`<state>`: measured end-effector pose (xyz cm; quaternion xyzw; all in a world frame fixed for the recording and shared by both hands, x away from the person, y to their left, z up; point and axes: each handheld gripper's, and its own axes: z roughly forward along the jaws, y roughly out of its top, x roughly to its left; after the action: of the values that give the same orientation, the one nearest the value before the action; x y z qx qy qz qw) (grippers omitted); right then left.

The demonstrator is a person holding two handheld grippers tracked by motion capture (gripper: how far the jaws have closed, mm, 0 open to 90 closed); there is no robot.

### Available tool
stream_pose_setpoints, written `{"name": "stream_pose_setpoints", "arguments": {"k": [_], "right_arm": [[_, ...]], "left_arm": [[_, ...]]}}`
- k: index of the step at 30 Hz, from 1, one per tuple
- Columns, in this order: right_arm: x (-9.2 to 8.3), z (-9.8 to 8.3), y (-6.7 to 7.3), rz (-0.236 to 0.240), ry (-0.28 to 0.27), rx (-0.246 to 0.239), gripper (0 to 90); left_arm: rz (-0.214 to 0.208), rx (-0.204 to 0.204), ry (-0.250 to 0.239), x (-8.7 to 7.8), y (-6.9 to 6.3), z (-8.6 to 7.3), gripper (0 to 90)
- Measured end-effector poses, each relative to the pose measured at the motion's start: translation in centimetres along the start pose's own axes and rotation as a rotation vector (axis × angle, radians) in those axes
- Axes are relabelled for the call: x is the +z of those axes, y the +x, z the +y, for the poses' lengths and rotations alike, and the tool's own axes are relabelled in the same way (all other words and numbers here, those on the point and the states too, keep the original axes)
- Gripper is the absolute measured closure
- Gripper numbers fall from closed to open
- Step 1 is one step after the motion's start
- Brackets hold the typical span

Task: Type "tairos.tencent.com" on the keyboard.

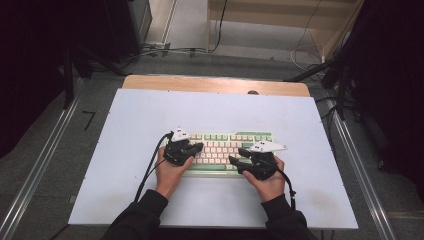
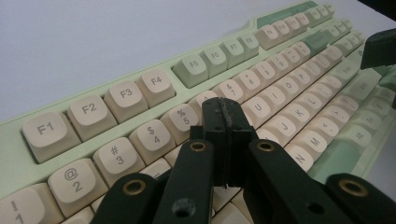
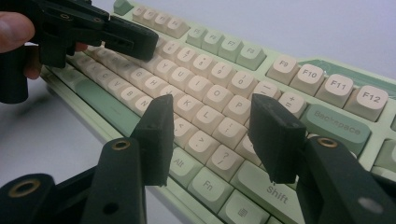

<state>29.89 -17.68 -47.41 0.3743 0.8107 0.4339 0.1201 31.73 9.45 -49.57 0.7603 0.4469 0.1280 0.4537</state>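
Green-and-cream keyboard flat on white counter. Left gripper jaws pressed together over number row. Right gripper jaws spread, hovering above right-hand keys.

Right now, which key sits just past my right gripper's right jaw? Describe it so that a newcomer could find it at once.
Start at the pale green keyboard on the white table, and go to its end under the right gripper. In the number row there, right of the plus key, lies the Backspace key. It is wide and green, while the number keys beside it are small and cream.
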Motion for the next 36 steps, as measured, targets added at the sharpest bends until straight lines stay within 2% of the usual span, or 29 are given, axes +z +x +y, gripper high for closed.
{"name": "stream_pose_setpoints", "arguments": {"k": [26, 30, 36], "right_arm": [[-0.1, 0.1, 0.0, -0.002, 0.005, -0.003, 49.5], [0.0, 0.1, 0.1, -0.002, 0.004, -0.003, 49.5], [0.0, 0.1, 0.1, -0.002, 0.003, -0.005, 49.5]], "left_arm": [[0.000, -0.003, 0.022, 0.2, -0.1, -0.1, 90.0], [-0.007, -0.004, -0.026, -0.5, -0.2, 0.3, 90.0], [-0.020, -0.012, -0.038, -1.2, -0.2, 0.6, 90.0]]}}
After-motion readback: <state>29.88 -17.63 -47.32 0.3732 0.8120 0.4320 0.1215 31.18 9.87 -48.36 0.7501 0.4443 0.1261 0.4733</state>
